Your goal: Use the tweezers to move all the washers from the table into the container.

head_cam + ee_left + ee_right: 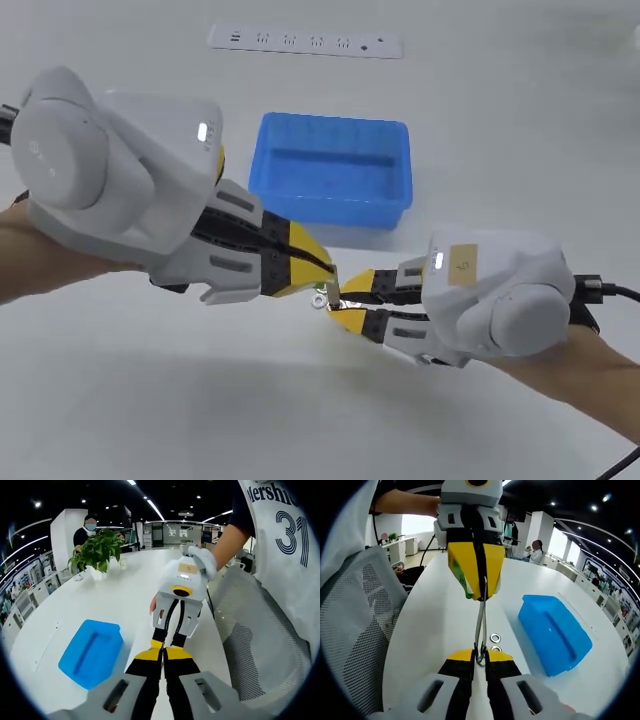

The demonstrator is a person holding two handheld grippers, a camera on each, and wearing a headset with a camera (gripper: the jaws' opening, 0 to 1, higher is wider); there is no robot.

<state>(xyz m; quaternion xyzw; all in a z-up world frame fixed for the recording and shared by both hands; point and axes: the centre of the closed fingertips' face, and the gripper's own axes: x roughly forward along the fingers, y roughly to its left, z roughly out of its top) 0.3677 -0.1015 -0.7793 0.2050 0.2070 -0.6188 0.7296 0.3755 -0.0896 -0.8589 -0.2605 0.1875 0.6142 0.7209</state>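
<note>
Two washers (495, 638) lie flat on the white table (150, 400), one just behind the other, immediately beside the tweezers (480, 625) on the side facing the container (330, 208). The nearer washer sits against the yellow tip of the right claw (480, 656), and I cannot tell whether they touch. Bare table lies between the washers and the container, and the container's near wall faces them.

In the head view, open table runs in front of the claws and round both sides of the container. A white power strip (305, 42) lies well beyond the container's far wall. In the right gripper view the table's long edge runs close along one side of the claws, with a mesh chair (360, 630) just past it.

The washers are small, silvery, thin rings with round holes. The tweezers are slim bright metal, with two legs that spread toward the right claw and draw together toward the left claw (481, 592). They are raised above the table and bridge the two claws tip to tip.

The right claw is closed on the wider end of the tweezers. The left claw's yellow pads are pressed together over the narrow end. The container is a blue rectangular tub, and it looks bare inside. A potted plant (97, 550) stands far down the table.
</note>
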